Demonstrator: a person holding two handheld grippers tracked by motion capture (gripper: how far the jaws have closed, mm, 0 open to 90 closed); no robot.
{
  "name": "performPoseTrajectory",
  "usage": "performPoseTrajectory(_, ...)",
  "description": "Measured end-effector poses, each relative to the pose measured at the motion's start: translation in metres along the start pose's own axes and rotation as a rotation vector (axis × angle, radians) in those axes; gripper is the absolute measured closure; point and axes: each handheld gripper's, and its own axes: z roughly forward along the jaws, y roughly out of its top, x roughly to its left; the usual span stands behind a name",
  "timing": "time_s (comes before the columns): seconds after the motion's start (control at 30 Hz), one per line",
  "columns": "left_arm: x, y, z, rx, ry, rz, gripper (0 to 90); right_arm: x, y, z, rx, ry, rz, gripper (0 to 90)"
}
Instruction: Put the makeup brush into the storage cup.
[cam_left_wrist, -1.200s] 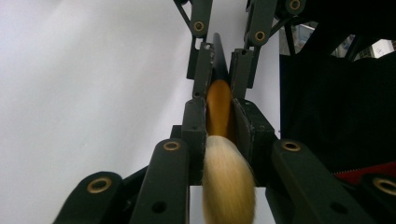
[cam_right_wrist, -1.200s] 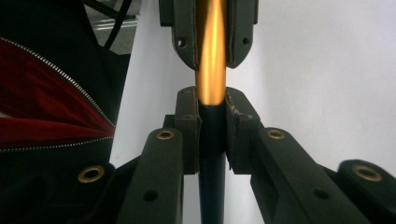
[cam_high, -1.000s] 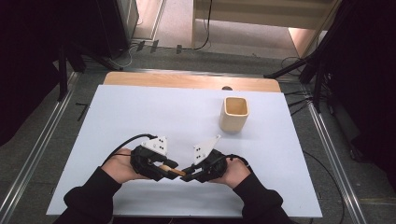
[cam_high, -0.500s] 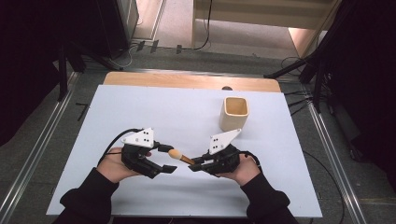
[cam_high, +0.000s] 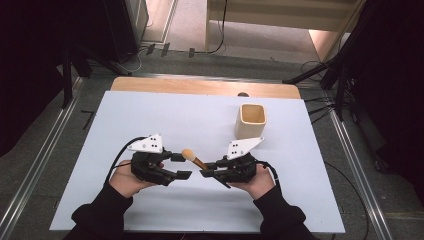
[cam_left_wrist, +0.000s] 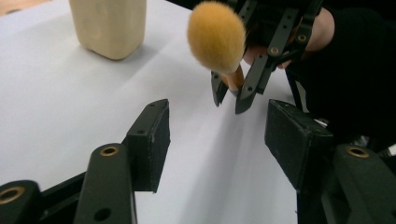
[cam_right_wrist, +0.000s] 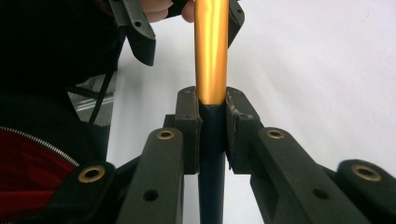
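Note:
A makeup brush (cam_high: 192, 159) with a fluffy orange head (cam_left_wrist: 216, 35), a gold ferrule (cam_right_wrist: 211, 51) and a dark handle is held just above the white table. My right gripper (cam_high: 206, 173) is shut on the brush where ferrule meets handle, head pointing toward the left gripper. My left gripper (cam_high: 181, 166) faces it with open jaws that have just been closing. Nothing lies between its pads (cam_left_wrist: 149, 140). The brush head floats just beyond its fingertips.
A cream square cup (cam_high: 251, 120) stands upright on the white table cover (cam_high: 150, 115), behind the right gripper. A wooden table edge (cam_high: 200, 86) runs along the back. Cables and stand legs lie on the floor beyond.
A second ago both grippers met close together at the brush. The left jaws have since come off it and the hands have drawn apart, the right one carrying the brush.

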Motion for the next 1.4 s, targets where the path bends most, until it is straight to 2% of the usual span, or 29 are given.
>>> performPoseTrajectory(0.07, -0.001, 0.002, -0.001, -0.032, 0.015, -0.014, 44.8, 0.0, 0.0, 0.002, 0.001, -0.002, 0.007, 79.1)
performPoseTrajectory(0.17, -0.002, 0.004, -0.001, -0.048, 0.021, -0.044, 49.4, 0.0, 0.0, 0.006, -0.005, 0.002, 0.018, 79.1)
performPoseTrajectory(0.3, -0.003, 0.005, 0.002, -0.038, 0.028, -0.063, 55.1, 0.001, 0.002, 0.009, -0.013, -0.002, 0.02, 79.1)
performPoseTrajectory(0.6, -0.006, 0.008, 0.005, -0.038, 0.046, -0.073, 66.4, 0.003, 0.003, 0.017, -0.003, -0.001, -0.002, 79.0)
performPoseTrajectory(0.67, -0.006, 0.008, 0.005, -0.035, 0.054, -0.079, 68.5, 0.005, 0.004, 0.019, -0.005, -0.014, -0.013, 79.0)
performPoseTrajectory(0.8, -0.006, 0.009, 0.004, -0.031, 0.046, -0.09, 71.4, 0.006, 0.004, 0.019, 0.001, -0.027, -0.027, 78.9)
performPoseTrajectory(0.9, -0.005, 0.01, 0.004, -0.035, 0.015, -0.107, 75.3, 0.007, 0.004, 0.02, 0.01, -0.037, -0.044, 78.2)
performPoseTrajectory(1.07, -0.006, 0.012, 0.003, -0.009, 0.007, -0.09, 79.0, 0.008, 0.004, 0.024, 0.023, -0.039, -0.052, 77.1)
performPoseTrajectory(1.17, -0.006, 0.013, 0.002, -0.013, -0.001, -0.09, 79.2, 0.008, 0.005, 0.023, 0.016, -0.03, -0.054, 76.3)
performPoseTrajectory(1.23, -0.007, 0.013, 0.001, -0.017, 0.0, -0.083, 79.3, 0.007, 0.005, 0.023, 0.005, -0.023, -0.05, 72.3)
performPoseTrajectory(1.3, -0.007, 0.015, -0.002, -0.008, 0.004, -0.069, 79.3, 0.007, 0.005, 0.022, -0.001, -0.013, -0.053, 62.9)
performPoseTrajectory(1.4, -0.007, 0.016, -0.008, -0.013, 0.019, -0.051, 79.3, 0.006, 0.005, 0.019, -0.002, -0.001, -0.03, 55.3)
